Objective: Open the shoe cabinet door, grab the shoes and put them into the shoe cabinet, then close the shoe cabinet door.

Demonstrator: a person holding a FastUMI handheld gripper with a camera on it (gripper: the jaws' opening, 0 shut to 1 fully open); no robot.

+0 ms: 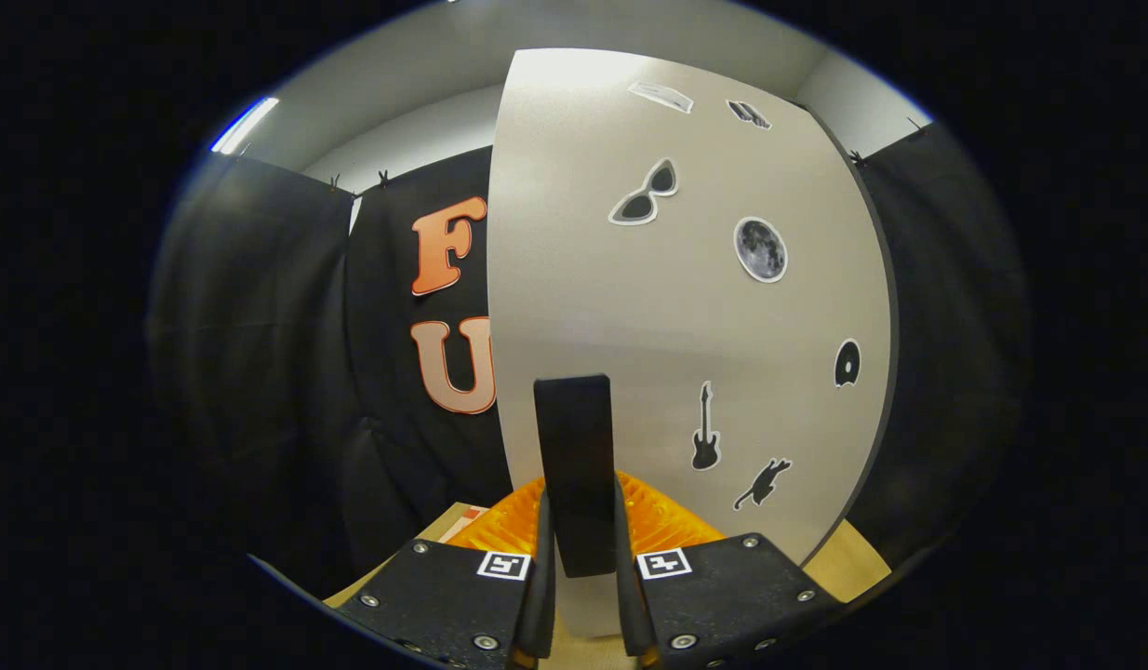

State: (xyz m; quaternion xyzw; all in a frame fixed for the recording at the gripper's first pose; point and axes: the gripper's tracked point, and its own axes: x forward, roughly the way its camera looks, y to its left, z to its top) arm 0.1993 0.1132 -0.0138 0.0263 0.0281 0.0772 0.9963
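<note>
one pale door (pixel 630 307) takes up most of what lies ahead, a tall flat panel with a dark edge down its right side, standing upright and seen at a slant so that it narrows toward the bottom. behind it on both sides hangs the black booth wall (pixel 258 354), with a white ceiling above and a strip light (pixel 244 126) off to the upper left. under the door is a tan table (pixel 853 568), showing at both lower corners. an orange ribbed thing (pixel 667 521) lies low beside the fingers on both sides of them; what it is cannot be told. on the door sits a black upright handle (pixel 576 447), a plain bar fixed low on the panel, just left of the stickers. the gripper (pixel 583 577) has its fingers drawn in narrow around the bottom of that handle, one finger on each side and both pressed up against it, so the claw is holding the handle. several stickers are scattered over the right half of the door: sunglasses (pixel 645 194), a moon (pixel 761 249), a guitar (pixel 705 428), a cat (pixel 763 482), a small disc (pixel 847 363) near the right edge, and two more near the top too blurred to make out
</note>
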